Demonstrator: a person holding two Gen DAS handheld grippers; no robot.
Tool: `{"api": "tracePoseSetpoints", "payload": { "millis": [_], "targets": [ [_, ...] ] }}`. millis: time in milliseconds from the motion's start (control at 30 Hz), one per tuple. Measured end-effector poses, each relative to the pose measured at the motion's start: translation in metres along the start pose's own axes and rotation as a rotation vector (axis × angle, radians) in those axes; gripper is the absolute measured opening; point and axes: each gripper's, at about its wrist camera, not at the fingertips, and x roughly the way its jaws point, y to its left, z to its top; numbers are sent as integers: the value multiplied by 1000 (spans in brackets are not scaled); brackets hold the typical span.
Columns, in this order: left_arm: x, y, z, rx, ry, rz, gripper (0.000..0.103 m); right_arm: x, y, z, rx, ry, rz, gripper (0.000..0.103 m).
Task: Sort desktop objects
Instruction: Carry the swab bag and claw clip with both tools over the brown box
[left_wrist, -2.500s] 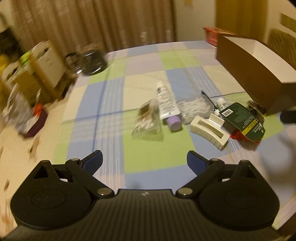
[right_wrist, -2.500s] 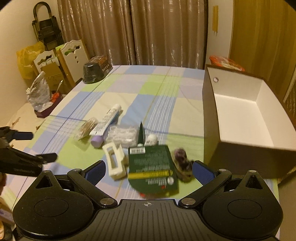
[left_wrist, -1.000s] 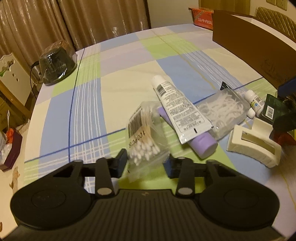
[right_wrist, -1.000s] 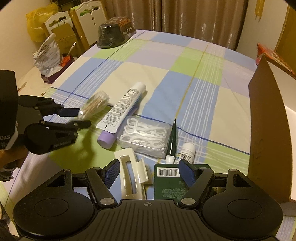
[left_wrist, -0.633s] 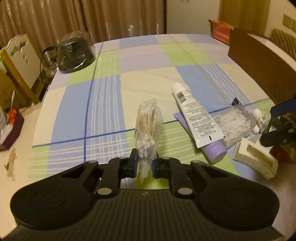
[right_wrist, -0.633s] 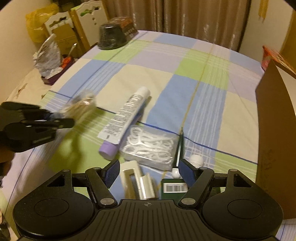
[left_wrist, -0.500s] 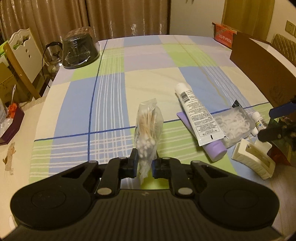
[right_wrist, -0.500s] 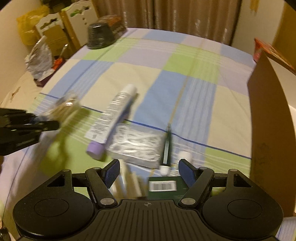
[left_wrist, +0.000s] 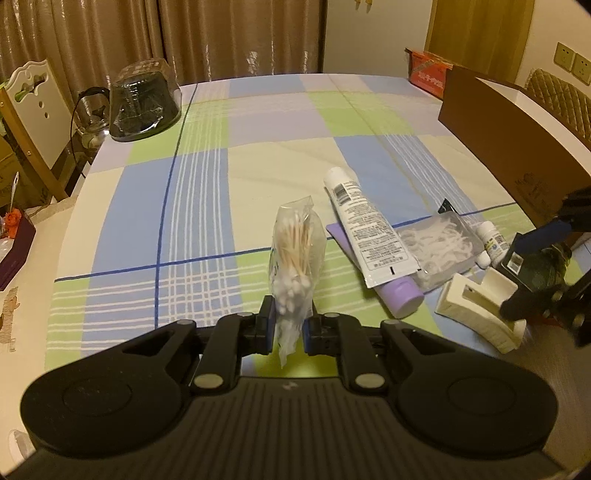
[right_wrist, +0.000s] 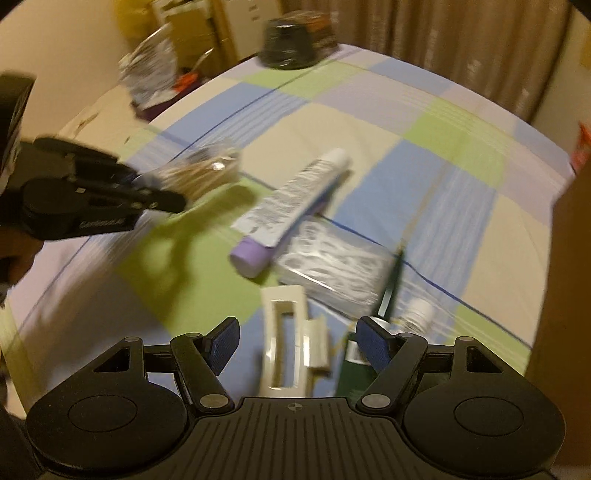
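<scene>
Left gripper (left_wrist: 289, 329) clamps a cotton-swab bag (left_wrist: 295, 258), long axis toward 12 o'clock; right gripper (right_wrist: 297, 345) gapes over a hair clip (right_wrist: 290, 343).

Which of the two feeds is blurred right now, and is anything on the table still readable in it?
Left wrist view: sharp; the cotton swab bag in the left gripper is crisp, under warm yellow light. Right wrist view: smeared by motion; the white tube, floss pick bag and hair clip keep their shapes, but no print is readable.
</scene>
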Motion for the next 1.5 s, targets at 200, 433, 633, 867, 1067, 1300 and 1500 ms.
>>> {"api": "tracePoseSetpoints", "payload": {
  "millis": [200, 433, 633, 867, 1067, 1300, 1500],
  "targets": [
    [-2, -3, -6, 0, 11, -5, 11, 24, 14, -2, -109, 67, -52, 53],
    [-5, -3, -10, -1, 17, -5, 11, 37, 21, -8, -181, 109, -112, 43],
    [-8, -3, -9, 4, 10, -3, 11, 31, 22, -5, -175, 69, -124, 41],
    [-15, -7, -5, 24, -14, -10, 11, 8, 16, 6, -109, -14, -119, 41],
    [-23, -18, 5, 51, -43, -26, 11, -16, 12, 12, -56, -76, -136, 41],
    [-32, -39, 24, 101, -77, -61, 11, -48, 3, 10, -8, -136, -191, 41],
    [-38, -63, 45, 156, -116, -102, 11, -80, -16, 2, 58, -190, -255, 41]
  ]
}}
